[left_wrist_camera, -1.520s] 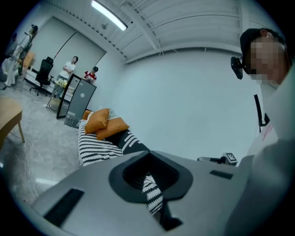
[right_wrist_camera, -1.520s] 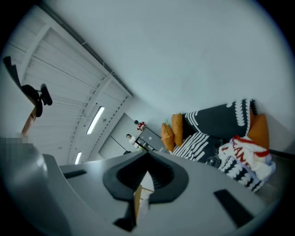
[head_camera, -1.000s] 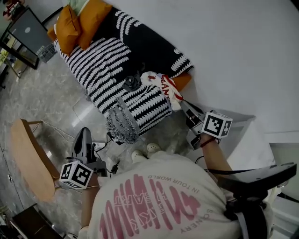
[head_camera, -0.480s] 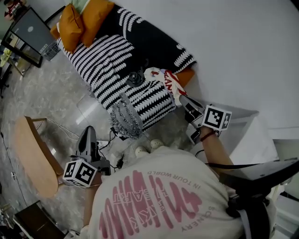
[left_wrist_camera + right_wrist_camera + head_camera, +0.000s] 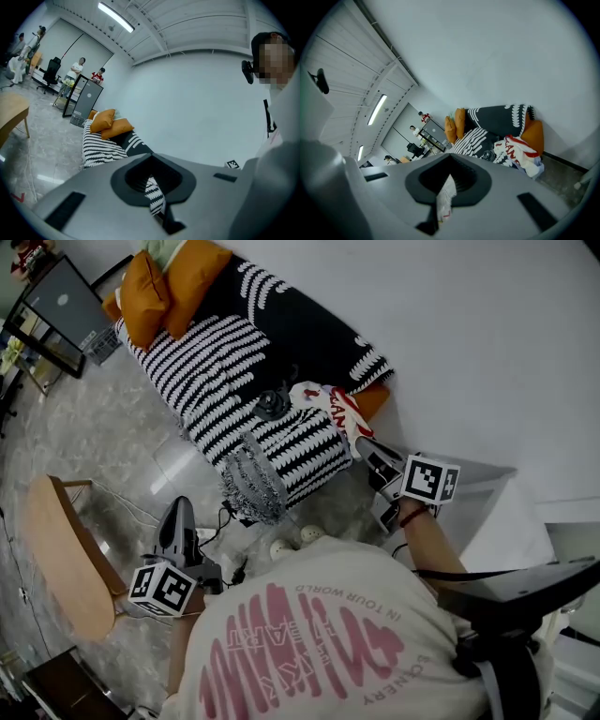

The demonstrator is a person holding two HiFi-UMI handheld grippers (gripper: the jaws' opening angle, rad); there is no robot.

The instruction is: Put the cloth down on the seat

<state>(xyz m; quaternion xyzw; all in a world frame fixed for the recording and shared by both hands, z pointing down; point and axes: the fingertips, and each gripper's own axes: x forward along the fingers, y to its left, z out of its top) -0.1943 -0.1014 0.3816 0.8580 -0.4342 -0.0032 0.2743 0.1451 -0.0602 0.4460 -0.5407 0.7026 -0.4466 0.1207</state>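
**Mind the seat's corner when you let go**

Your left gripper (image 5: 177,510) hangs low at your side over the floor (image 5: 103,437); its jaws are drawn to a mere slit with nothing in them. It plays no part here, but the cables (image 5: 220,521) near your feet could catch a step. Your right gripper (image 5: 364,444) has its jaws pinched on one end of the cloth (image 5: 328,407); the rest lies bunched on the seat (image 5: 281,442), close to its near corner. Release there and, I judge, that end could slip over the edge and drag the heap after it; fabric may also cling in the jaws as you withdraw. A dark bundle (image 5: 270,405) sits just beside the cloth; don't sweep it. The orange cushions (image 5: 164,282) lie well apart, at the far end.
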